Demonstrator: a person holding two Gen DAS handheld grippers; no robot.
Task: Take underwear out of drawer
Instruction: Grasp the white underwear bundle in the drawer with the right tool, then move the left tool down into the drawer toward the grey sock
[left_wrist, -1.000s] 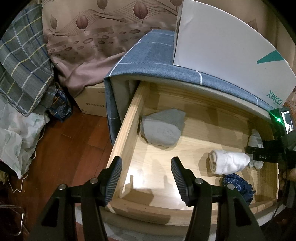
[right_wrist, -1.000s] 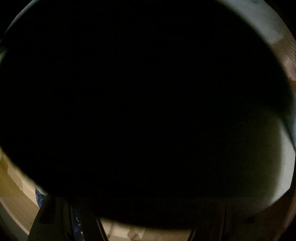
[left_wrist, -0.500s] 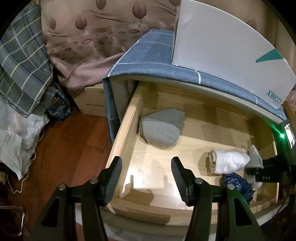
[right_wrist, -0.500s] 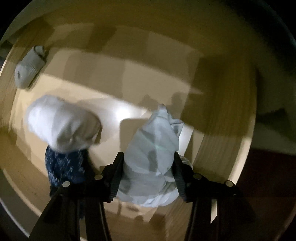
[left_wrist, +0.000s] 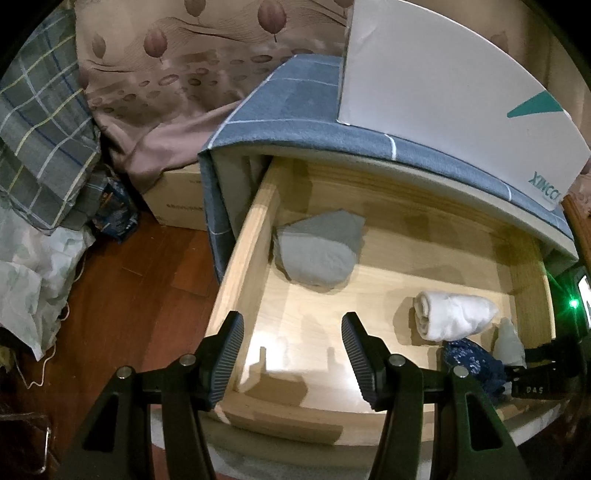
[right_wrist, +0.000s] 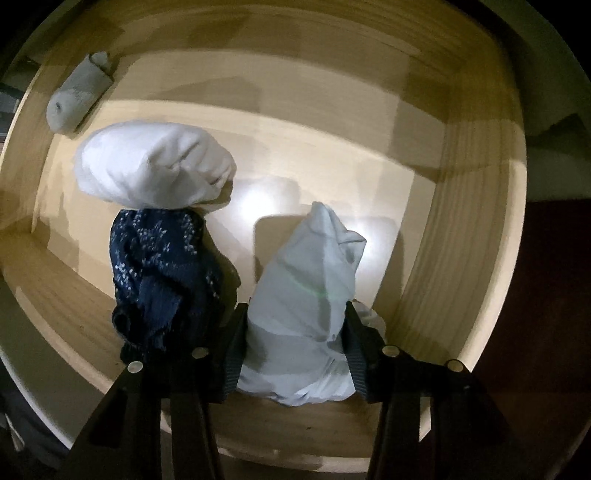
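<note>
The right tool (right_wrist: 295, 350) points straight down into the open wooden drawer (right_wrist: 458, 266), near its right wall. Its jaws are closing on a pale blue bundle of underwear (right_wrist: 310, 295) that stands between the pads, which already touch the cloth on both sides. Just left of it lies a dark blue patterned piece (right_wrist: 159, 273), with a white rolled bundle (right_wrist: 155, 170) touching that one's far end. A grey folded piece (right_wrist: 77, 99) sits well apart in the far left corner.

The left tool (left_wrist: 291, 354) hangs tilted downward over the drawer's front left corner, jaws wide and holding nothing. From there the grey piece (left_wrist: 317, 254) lies by the left wall, and the pale bundle (left_wrist: 509, 341) shows at the right edge. A white box (left_wrist: 443, 81) stands on the blue cloth (left_wrist: 295, 96) above the drawer.
</note>
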